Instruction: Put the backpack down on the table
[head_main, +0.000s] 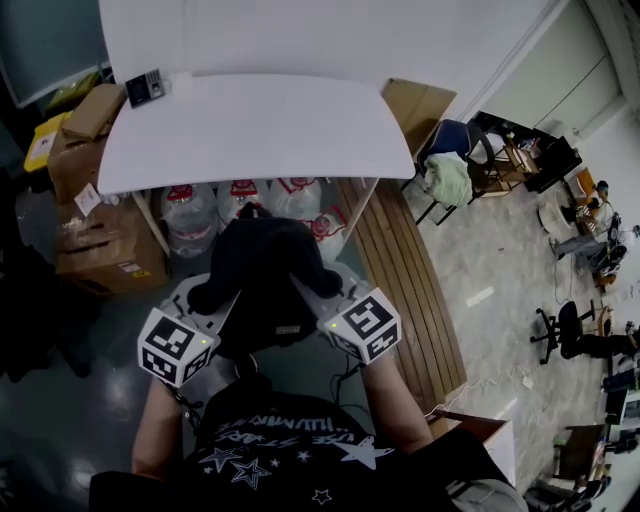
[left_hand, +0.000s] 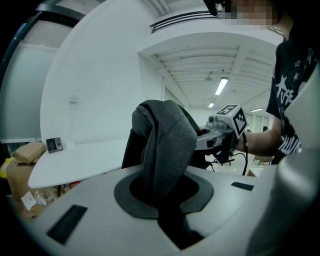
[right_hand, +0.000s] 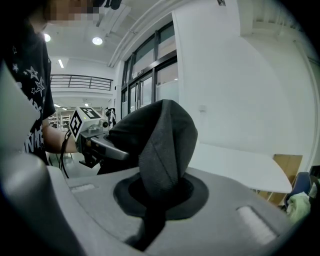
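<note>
A black backpack (head_main: 262, 275) hangs between my two grippers, just short of the white table (head_main: 250, 125) ahead. My left gripper (head_main: 222, 300) is shut on the backpack's grey shoulder strap (left_hand: 167, 145), which bunches up out of its jaws. My right gripper (head_main: 305, 292) is shut on the other strap (right_hand: 165, 145). In the left gripper view the right gripper (left_hand: 220, 131) shows beyond the pack. The right gripper view shows the left gripper (right_hand: 92, 135) past the bag (right_hand: 132, 130). The tabletop (right_hand: 235, 165) lies level just beyond the pack.
Large water bottles (head_main: 245, 205) stand under the table. Cardboard boxes (head_main: 95, 225) are stacked at its left. A small dark device (head_main: 145, 88) sits on the table's far left corner. A wooden bench (head_main: 400, 260) runs along the right, with chairs (head_main: 455, 160) beyond.
</note>
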